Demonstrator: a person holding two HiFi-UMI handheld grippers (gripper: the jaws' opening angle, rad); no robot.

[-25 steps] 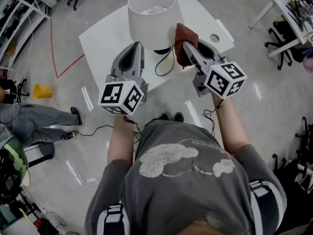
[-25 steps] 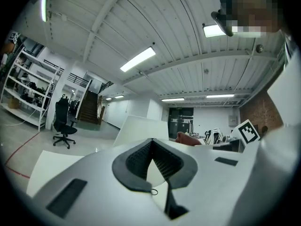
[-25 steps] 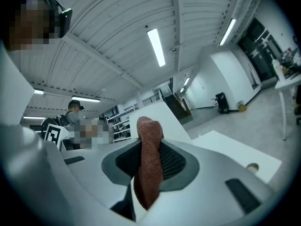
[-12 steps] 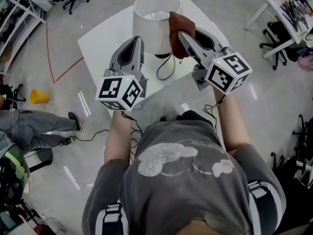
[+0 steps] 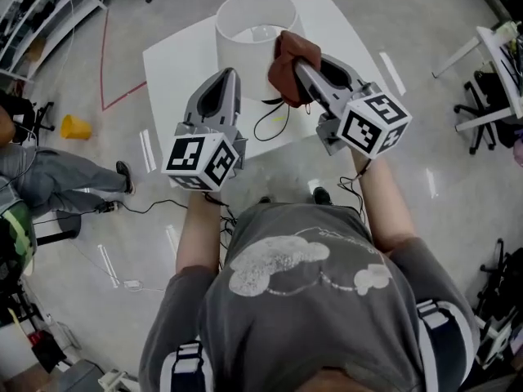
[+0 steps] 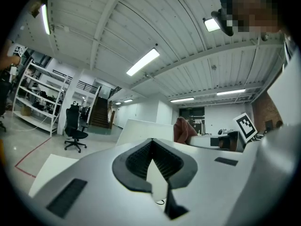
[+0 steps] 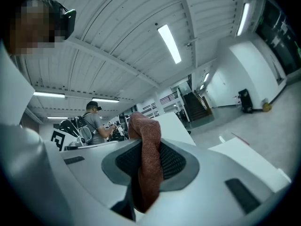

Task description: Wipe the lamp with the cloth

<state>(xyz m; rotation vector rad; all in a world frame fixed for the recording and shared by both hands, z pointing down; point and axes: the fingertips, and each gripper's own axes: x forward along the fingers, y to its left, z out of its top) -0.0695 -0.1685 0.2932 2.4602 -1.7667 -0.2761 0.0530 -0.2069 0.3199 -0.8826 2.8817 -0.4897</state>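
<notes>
the left gripper, jaws pressed together and empty, hangs just beside the white lamp on the table; the right gripper pinches the brown cloth at the lamp's right side.
</notes>
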